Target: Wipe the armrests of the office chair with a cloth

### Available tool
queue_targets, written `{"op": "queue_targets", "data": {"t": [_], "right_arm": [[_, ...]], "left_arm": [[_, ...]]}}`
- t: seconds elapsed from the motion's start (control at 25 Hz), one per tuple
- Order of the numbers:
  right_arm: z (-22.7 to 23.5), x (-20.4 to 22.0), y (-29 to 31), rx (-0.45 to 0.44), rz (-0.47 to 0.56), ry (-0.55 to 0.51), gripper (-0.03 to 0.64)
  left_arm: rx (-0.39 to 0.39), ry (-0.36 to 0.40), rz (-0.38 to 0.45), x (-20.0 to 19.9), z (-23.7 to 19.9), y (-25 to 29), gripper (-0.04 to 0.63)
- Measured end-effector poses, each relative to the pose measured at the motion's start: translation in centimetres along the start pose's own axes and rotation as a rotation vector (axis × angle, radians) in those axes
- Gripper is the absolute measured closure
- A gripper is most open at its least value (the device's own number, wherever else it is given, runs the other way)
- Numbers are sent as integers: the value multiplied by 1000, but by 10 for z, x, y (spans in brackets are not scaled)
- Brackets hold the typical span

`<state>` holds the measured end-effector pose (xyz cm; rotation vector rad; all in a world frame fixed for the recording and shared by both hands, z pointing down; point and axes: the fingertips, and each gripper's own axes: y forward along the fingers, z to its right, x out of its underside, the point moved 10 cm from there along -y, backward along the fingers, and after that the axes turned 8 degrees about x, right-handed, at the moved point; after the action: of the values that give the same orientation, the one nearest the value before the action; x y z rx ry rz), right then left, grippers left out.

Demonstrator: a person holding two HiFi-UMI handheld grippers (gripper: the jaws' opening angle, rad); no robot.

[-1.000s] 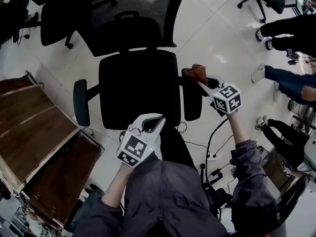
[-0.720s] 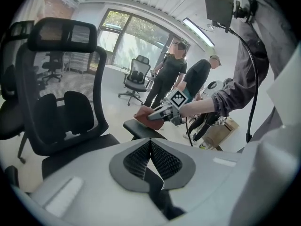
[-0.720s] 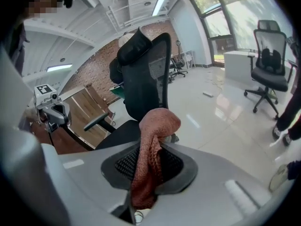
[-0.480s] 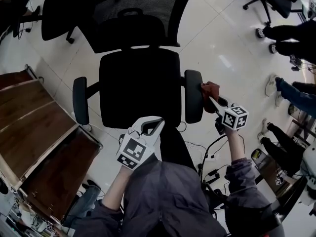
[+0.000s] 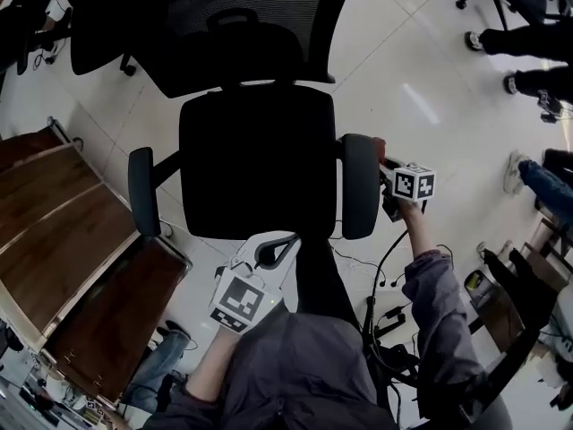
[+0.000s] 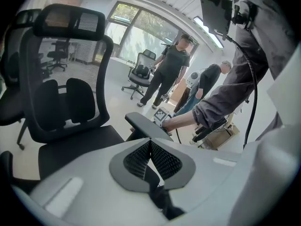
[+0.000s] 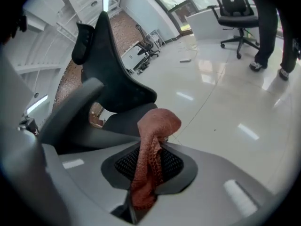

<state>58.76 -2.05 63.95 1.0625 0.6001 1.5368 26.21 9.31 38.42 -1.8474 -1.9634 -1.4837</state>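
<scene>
Looking down in the head view, a black office chair (image 5: 255, 155) is seen on a pale glossy floor (image 5: 421, 70), seat toward the person and backrest on the far side, with a wooden counter (image 5: 67, 240) at the left. The left gripper (image 5: 279, 243) is held low before the seat's front edge, apart from the chair. The right gripper (image 5: 387, 167) is held just beside the outer edge of the right armrest (image 5: 360, 186); whether anything touches the pad cannot be told here. The left armrest (image 5: 143, 191) is well apart from both grippers. In the left gripper view, the fingers (image 6: 138, 158) are pressed together with nothing between them; beyond them the right armrest, the person's forearm (image 6: 188, 121) and two standing people (image 6: 175, 69) are recorded. In the right gripper view, the fingers are clenched on a reddish-brown cloth (image 7: 149, 164), which is pinched at its lower part and rises between the pads, its upper end folded over into a rounded lump. Behind it the chair is seen from the side, the armrest blurred at the left.
</scene>
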Motion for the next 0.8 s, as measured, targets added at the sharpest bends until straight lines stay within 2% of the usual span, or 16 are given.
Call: {"op": "queue_targets", "data": {"t": [0.24,0.4,0.56,0.8], "right_arm": [[10,0,61,66,-106,1,546],[4,-6,72,56,-146,-26,546],[3,-2,49,-15,-91,-2,546],[-12,-8,-34,-158,72,71,546]], "left_arm": [[-2,-21,-5,2,-6,15,580],[0,-14,-5,-1,-7,20,580],[0,-9,0,-4,-7,15,580],[14,12,26,-17,-7,12,580]]}}
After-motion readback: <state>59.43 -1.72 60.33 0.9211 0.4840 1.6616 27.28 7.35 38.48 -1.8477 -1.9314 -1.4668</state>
